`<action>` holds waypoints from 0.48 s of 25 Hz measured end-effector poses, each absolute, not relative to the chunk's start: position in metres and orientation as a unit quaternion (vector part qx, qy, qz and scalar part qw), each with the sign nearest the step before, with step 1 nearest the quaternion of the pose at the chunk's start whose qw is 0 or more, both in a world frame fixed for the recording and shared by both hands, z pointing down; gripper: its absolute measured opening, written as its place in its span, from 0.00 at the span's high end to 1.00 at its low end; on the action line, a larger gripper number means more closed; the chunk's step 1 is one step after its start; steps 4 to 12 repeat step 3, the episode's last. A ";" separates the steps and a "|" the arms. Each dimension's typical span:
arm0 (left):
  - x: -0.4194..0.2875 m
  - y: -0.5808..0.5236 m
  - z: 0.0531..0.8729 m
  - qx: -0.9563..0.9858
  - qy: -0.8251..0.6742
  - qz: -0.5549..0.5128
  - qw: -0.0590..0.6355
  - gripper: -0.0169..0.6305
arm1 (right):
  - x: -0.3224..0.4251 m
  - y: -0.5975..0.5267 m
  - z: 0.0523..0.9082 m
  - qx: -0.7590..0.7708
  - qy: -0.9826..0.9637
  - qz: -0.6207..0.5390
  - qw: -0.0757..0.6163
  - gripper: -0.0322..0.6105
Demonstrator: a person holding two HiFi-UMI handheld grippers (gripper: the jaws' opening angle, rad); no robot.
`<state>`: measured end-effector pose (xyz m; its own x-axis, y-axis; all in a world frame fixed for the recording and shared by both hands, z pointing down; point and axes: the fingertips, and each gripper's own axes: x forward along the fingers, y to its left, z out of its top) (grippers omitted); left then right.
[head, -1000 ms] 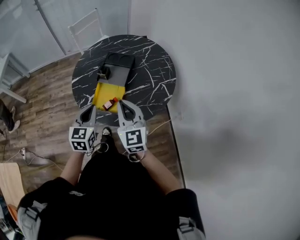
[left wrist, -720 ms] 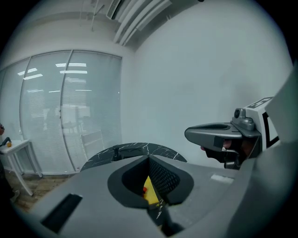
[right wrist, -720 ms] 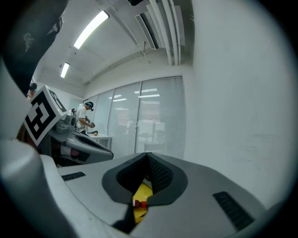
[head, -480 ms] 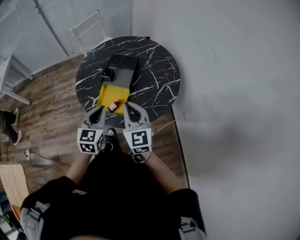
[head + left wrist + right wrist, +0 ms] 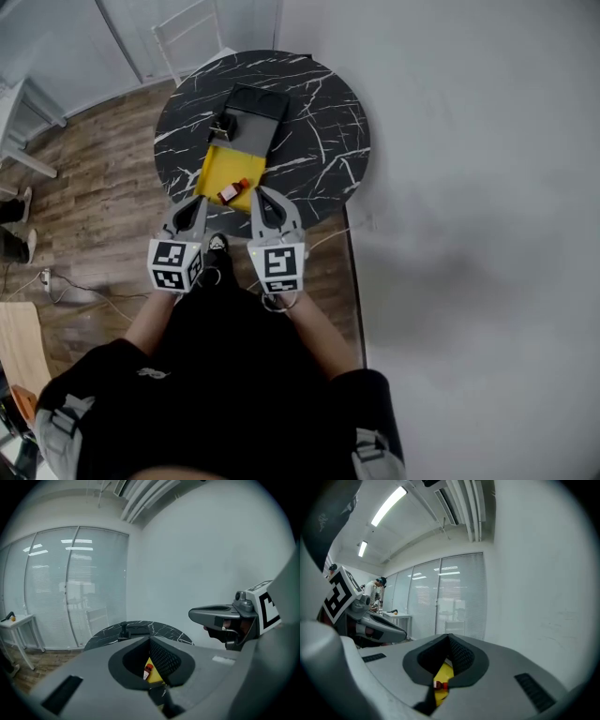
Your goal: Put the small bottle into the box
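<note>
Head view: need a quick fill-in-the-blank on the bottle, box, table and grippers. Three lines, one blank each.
1. The small bottle lies on the ____ surface, on the person's side of the black box.
2. The dark marbled table under them is ____ in shape.
3. The left gripper and the right gripper are both empty, with jaws ____.

Missing words: yellow; round; shut
</note>
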<state>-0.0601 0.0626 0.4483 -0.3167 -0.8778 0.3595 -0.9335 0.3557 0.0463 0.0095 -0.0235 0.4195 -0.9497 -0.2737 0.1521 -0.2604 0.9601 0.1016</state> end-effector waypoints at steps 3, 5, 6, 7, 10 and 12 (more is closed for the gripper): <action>-0.061 0.065 0.448 0.563 -0.806 0.086 0.164 0.97 | 0.008 -0.020 0.419 0.136 -0.986 -0.040 0.084 0.96; -0.061 0.065 0.448 0.563 -0.806 0.086 0.164 0.97 | 0.008 -0.020 0.419 0.136 -0.986 -0.040 0.084 0.96; -0.061 0.065 0.448 0.563 -0.806 0.086 0.164 0.97 | 0.008 -0.020 0.419 0.136 -0.986 -0.040 0.084 0.96; -0.061 0.065 0.448 0.563 -0.806 0.086 0.164 0.97 | 0.008 -0.020 0.419 0.136 -0.986 -0.040 0.084 0.96; -0.061 0.065 0.448 0.563 -0.806 0.086 0.164 0.97 | 0.008 -0.020 0.419 0.136 -0.986 -0.040 0.084 0.96; -0.061 0.065 0.448 0.563 -0.806 0.086 0.164 0.97 | 0.008 -0.020 0.419 0.136 -0.986 -0.040 0.084 0.96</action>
